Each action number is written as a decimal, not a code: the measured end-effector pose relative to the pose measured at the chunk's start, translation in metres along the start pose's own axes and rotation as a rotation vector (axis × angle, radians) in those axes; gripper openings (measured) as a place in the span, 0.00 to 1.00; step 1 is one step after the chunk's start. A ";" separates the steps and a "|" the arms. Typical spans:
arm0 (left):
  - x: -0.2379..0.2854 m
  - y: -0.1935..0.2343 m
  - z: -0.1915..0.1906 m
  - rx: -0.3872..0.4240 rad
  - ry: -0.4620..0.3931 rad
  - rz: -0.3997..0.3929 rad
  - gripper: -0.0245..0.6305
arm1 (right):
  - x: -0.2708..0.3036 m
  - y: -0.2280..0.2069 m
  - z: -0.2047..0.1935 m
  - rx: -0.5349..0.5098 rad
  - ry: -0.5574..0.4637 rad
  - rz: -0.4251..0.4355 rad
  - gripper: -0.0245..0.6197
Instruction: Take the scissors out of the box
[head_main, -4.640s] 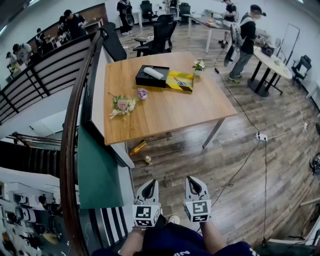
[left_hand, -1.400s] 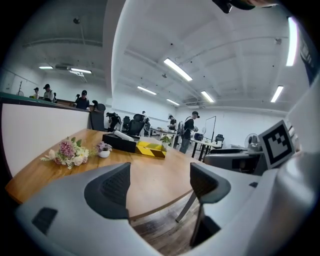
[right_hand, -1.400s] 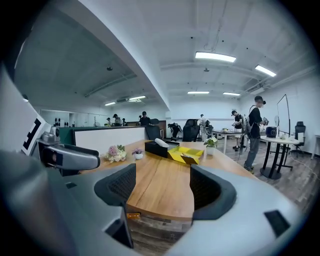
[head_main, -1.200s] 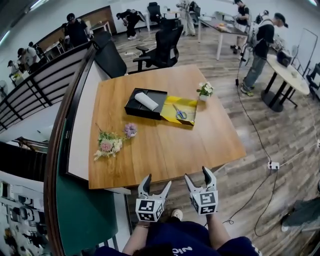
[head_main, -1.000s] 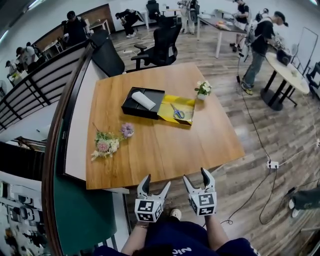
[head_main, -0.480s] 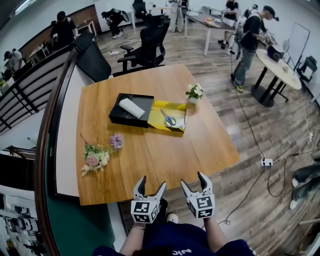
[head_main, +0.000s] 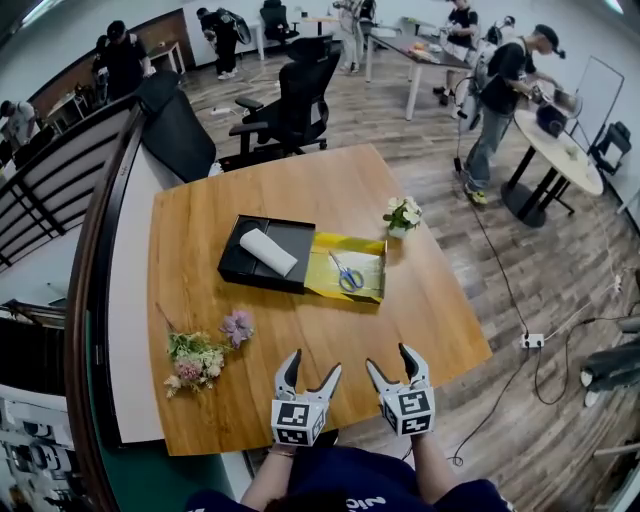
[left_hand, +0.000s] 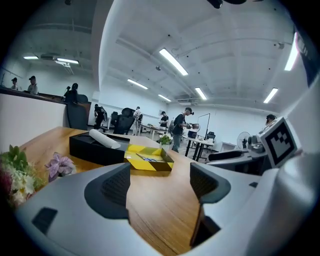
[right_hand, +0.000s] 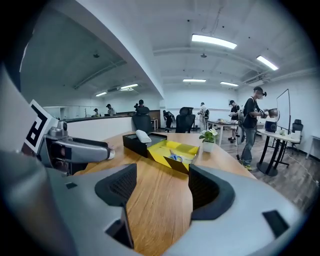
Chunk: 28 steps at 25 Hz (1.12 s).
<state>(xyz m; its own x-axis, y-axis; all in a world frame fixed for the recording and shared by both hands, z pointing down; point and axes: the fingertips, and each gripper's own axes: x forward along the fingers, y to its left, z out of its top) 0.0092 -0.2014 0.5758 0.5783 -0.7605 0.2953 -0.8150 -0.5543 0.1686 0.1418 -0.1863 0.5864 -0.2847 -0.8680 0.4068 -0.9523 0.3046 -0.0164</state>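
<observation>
Hovering at near edge of table (head_main: 330, 325): left gripper (head_main: 312, 362), right gripper (head_main: 390, 358), jaws apart.

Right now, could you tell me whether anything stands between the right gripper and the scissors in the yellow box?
Nothing visible does. Only bare table lies between the open right gripper and the yellow box; the scissors lie inside it, behind its low near wall. The flowers lie off to the left.
</observation>
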 end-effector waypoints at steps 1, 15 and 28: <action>0.005 0.003 0.002 0.002 0.002 -0.010 0.58 | 0.007 -0.001 0.003 0.003 0.000 -0.006 0.53; 0.037 0.035 0.000 -0.046 0.057 -0.051 0.58 | 0.062 -0.018 0.024 0.002 0.044 -0.040 0.50; 0.025 0.063 0.010 -0.099 0.035 0.138 0.58 | 0.154 -0.037 0.078 -0.133 0.171 0.148 0.36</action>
<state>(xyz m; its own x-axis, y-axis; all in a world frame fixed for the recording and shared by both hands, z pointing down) -0.0277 -0.2590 0.5848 0.4607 -0.8136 0.3547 -0.8870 -0.4085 0.2151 0.1250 -0.3616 0.5783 -0.3861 -0.7346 0.5579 -0.8758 0.4819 0.0285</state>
